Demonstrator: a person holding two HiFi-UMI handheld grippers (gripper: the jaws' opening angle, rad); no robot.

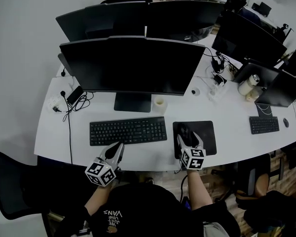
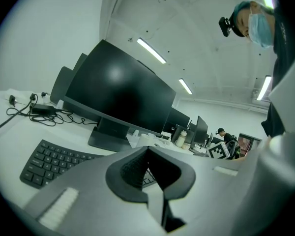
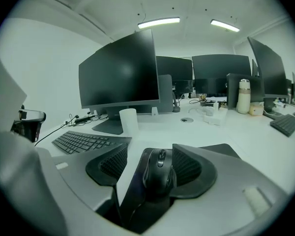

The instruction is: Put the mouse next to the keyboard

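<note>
Two grippers are low over the near edge of the desk.

Left gripper: jaws pressed together at the tips, nothing between them. It sits just at the near edge of the black keyboard.

Right gripper: jaws spread wide, straddling the black mouse. The mouse lies flat on the black mouse pad, scroll wheel pointing away, between the two ribbed pads. The left pad stands clear of it, with a strip of mouse pad showing in the gap. The right pad looks to be against the mouse's flank, though contact is hard to confirm from this angle. Not clamped.

The mouse pad lies just right of the keyboard, a narrow strip of white desk between them.

Behind these, a white paper cup stands beside the monitor stand, and a large dark monitor stands behind the keyboard.

Farther right are a second keyboard, a white bottle and more dark screens.
</note>
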